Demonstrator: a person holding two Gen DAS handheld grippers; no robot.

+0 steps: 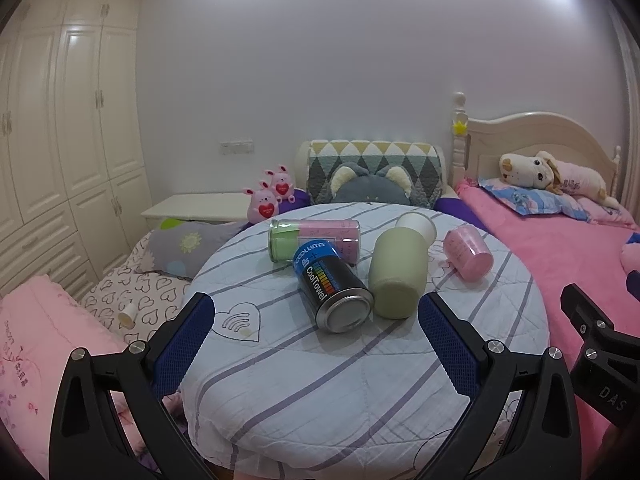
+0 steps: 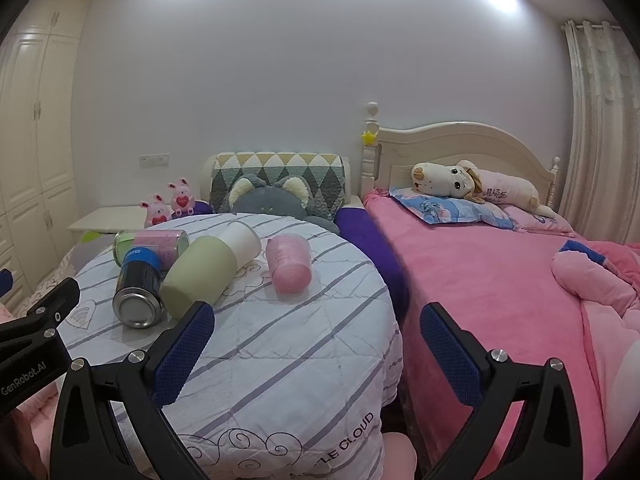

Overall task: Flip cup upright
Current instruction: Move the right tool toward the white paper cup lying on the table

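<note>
A pink cup (image 1: 468, 253) lies on its side on the round table's striped cloth (image 1: 360, 368), at the right of the group; it also shows in the right wrist view (image 2: 289, 263). A green and white cup (image 1: 398, 270) lies on its side in the middle, also in the right wrist view (image 2: 208, 270). My left gripper (image 1: 316, 320) is open and empty, held near the table's front edge, short of the cups. My right gripper (image 2: 316, 324) is open and empty, near the table's right edge, below the pink cup.
A black CoolTowel can (image 1: 332, 286) and a clear pink-green jar (image 1: 316, 240) lie on their sides left of the cups. A pink bed (image 2: 500, 280) with a plush dog (image 2: 472, 184) is at the right. Cushions and plush toys (image 1: 272, 196) sit behind the table. Wardrobes (image 1: 68, 140) stand at the left.
</note>
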